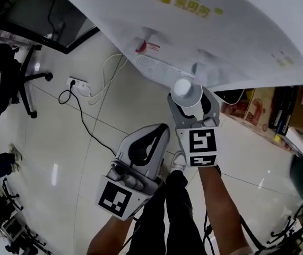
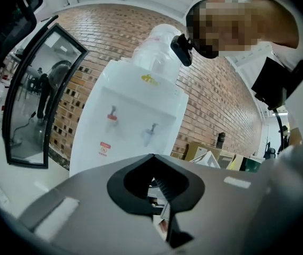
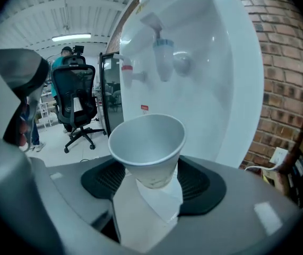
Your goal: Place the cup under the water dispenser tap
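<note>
The cup (image 3: 147, 139) is clamped in the right gripper (image 3: 148, 195) and held just in front of the water dispenser (image 3: 215, 68), short of its blue tap (image 3: 163, 57). Setting it down is judged to be left. It is seen as white, paper, upright and empty. The jaws of the left gripper (image 2: 152, 179) are pressed together with nothing between them.

A pale, glossy tiled floor (image 1: 55, 161) carries a white power strip (image 1: 78, 85) near its upper left. A black cable (image 1: 90, 135) snakes from there across the tiles. A black office chair (image 1: 2, 70) stands at the floor's left edge, and cardboard boxes (image 1: 257, 108) line its right edge. The left gripper view shows a brick wall (image 2: 220, 105) and a black-framed glass panel (image 2: 37, 97).
</note>
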Demonstrator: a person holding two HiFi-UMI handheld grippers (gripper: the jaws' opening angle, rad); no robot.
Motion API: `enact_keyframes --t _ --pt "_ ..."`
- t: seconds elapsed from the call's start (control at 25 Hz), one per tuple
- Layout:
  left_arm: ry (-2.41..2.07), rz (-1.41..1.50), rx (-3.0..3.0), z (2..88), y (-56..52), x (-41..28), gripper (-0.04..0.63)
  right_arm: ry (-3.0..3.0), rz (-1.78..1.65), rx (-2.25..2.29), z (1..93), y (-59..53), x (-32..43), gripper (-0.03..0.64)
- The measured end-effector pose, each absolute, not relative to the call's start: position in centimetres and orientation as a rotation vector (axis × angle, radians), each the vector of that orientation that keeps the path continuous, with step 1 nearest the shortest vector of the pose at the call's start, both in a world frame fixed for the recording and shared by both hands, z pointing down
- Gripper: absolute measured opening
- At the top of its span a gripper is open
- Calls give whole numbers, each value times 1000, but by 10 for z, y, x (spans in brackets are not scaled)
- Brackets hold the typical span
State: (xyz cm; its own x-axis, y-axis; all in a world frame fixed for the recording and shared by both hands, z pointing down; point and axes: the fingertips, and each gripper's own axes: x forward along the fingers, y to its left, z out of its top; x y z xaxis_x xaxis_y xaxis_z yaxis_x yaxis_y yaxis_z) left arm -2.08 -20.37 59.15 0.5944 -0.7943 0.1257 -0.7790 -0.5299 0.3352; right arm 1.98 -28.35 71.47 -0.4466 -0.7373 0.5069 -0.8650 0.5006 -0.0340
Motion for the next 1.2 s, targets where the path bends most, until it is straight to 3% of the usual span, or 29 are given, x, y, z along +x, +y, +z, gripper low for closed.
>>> enact_keyframes --t 1.2 --pt "-1274 56 2456 611 -188 -29 -8 -2276 527 1370 755 -300 25 339"
